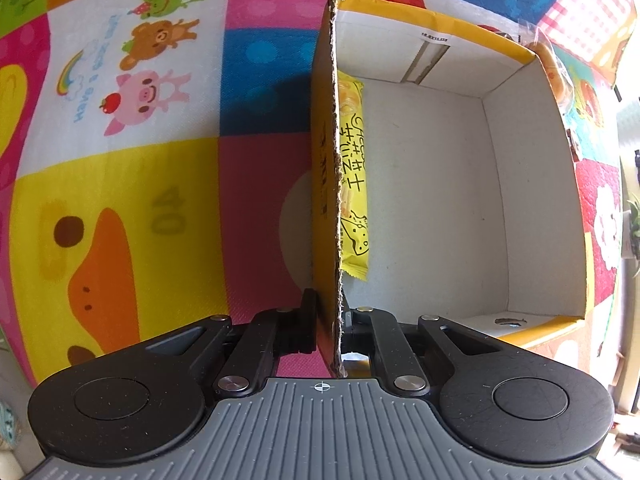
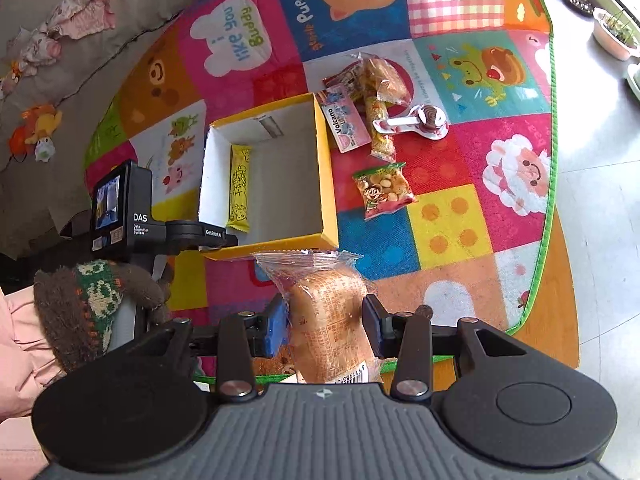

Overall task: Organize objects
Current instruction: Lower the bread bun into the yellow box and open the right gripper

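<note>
The play mat (image 2: 448, 216) lies beneath both claws. The yellow box (image 2: 326, 184) stands open on it, ahead of the right gripper (image 2: 326, 324). The left gripper (image 1: 328, 320) is clamped on the box's side wall, one finger on each face. The right gripper holds the wrapped bread (image 2: 330, 320) squeezed between its pads, above the mat, just short of the box's near rim. The yellow cheese bar (image 1: 354, 176) lies inside the box against the clamped wall, directly ahead of the left gripper. The remaining snack packets (image 2: 376, 120) lie beyond the box, forward-right of the right gripper.
</note>
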`<state>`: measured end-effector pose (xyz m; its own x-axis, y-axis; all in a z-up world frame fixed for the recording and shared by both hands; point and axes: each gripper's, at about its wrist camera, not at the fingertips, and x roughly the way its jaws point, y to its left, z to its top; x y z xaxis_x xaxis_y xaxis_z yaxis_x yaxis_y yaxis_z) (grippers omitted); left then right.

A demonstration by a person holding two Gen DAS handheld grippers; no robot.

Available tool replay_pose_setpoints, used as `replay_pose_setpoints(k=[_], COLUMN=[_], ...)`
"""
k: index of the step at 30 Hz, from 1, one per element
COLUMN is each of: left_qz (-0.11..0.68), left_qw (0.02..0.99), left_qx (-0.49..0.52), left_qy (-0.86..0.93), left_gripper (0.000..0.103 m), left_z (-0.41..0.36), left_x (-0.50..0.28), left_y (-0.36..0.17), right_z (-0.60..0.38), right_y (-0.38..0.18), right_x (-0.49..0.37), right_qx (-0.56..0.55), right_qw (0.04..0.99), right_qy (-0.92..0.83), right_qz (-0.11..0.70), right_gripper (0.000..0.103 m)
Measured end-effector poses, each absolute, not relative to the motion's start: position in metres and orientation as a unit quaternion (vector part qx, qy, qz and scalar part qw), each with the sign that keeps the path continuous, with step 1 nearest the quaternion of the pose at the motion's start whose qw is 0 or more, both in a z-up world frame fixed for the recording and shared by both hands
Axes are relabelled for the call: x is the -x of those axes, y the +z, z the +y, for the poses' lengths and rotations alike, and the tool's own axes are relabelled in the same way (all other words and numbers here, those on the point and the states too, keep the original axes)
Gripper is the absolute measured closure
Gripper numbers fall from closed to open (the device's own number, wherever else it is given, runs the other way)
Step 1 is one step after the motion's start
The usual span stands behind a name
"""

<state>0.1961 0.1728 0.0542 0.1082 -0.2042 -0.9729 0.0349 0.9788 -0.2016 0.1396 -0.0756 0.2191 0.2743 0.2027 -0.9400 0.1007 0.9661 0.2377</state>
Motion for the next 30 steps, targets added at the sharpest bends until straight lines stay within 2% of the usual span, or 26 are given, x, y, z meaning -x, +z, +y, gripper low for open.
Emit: replay_pose_setpoints(k=[14,22,28,30], left_qz=[0.660,0.658,0.660,0.661], left_qw=[0.734,0.735,0.734,0.733], left_qx=[0.137,0.152,0.153,0.154], left_qy=[-0.078,-0.059,-0.055,-0.052], left_gripper=[0.093,0.092,0.092,0.087], left_z=[0.193,0.209,0.214,0.213], left_x=[-0.189,-0.185,-0.179,-0.180], left_y=[0.046,0.048,0.055,0.058], right_z=[-0.024,0.013,0.002,-0.007], right_y=[0.206,0.236,0.249,0.250], right_x=[-0.158,-0.217,-0.259,-0.259], right_qx=[-0.093,-0.077,-0.129,-0.127], right_qw=[0.777,0.812,0.834,0.838], right_qy=[0.046,0.080,0.079,0.070], right_qz=[0.621,0.574,0.531,0.526], right_gripper=[0.063,0.063,0.061,0.059])
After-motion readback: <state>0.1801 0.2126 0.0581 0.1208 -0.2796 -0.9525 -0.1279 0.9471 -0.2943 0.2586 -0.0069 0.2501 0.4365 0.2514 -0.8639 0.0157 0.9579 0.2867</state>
